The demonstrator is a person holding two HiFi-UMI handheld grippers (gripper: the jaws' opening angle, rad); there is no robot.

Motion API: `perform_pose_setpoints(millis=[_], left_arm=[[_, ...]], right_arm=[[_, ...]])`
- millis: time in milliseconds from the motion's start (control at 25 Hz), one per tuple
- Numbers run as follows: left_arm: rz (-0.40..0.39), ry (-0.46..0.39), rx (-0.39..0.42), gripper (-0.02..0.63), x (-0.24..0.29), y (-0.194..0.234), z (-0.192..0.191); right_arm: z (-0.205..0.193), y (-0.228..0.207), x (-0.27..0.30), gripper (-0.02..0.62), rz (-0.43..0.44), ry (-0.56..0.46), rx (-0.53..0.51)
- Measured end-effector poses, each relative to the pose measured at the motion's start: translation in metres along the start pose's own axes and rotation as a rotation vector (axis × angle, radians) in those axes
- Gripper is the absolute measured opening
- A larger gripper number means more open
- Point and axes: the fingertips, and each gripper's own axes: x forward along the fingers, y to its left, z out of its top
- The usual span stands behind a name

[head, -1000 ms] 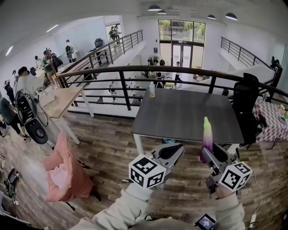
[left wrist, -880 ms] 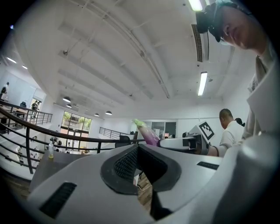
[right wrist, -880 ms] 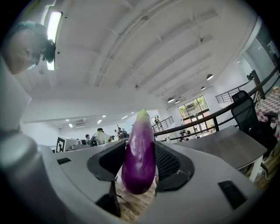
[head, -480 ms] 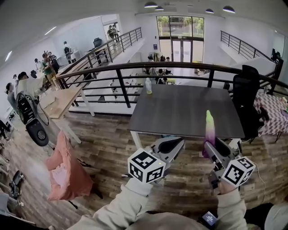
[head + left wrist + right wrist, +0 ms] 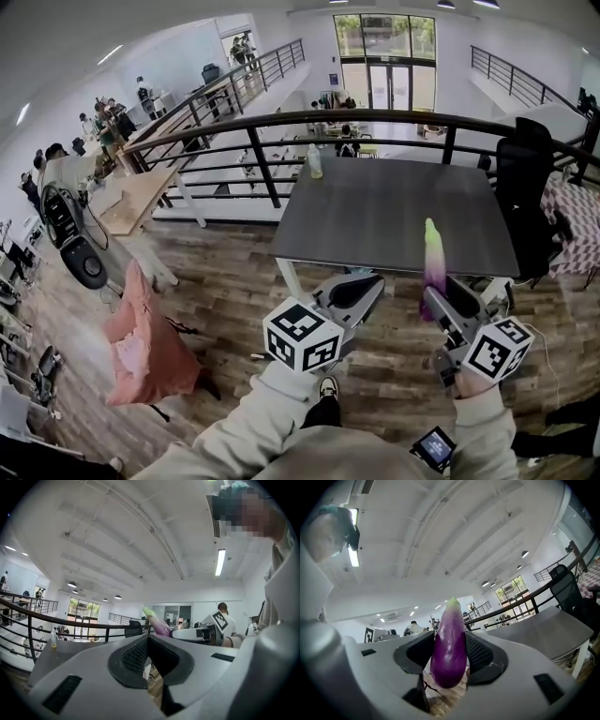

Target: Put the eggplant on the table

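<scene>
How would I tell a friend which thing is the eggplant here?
Start at the grey table by the black railing. In front of its near edge, the right gripper holds the eggplant upright. It is glossy purple fading to a pale green tip; the left gripper beside it is shut and empty.

Left gripper [image 5: 362,285] level, jaws together, empty; right gripper [image 5: 440,298] level alongside, jaws clamped on upright eggplant [image 5: 433,261]

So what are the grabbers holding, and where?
The right gripper pinches the eggplant around its purple lower half, green tip up. The left gripper is shut, holding nothing.
</scene>
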Motion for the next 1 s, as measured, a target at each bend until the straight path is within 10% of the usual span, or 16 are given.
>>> perform_pose_setpoints(millis=[1000], left_arm=[[-0.031,-0.004,0.040,0.000,0.090,0.173,0.019]], right_arm=[[0.044,-0.096,0.158,0.218,-0.068,0.063,-0.026]])
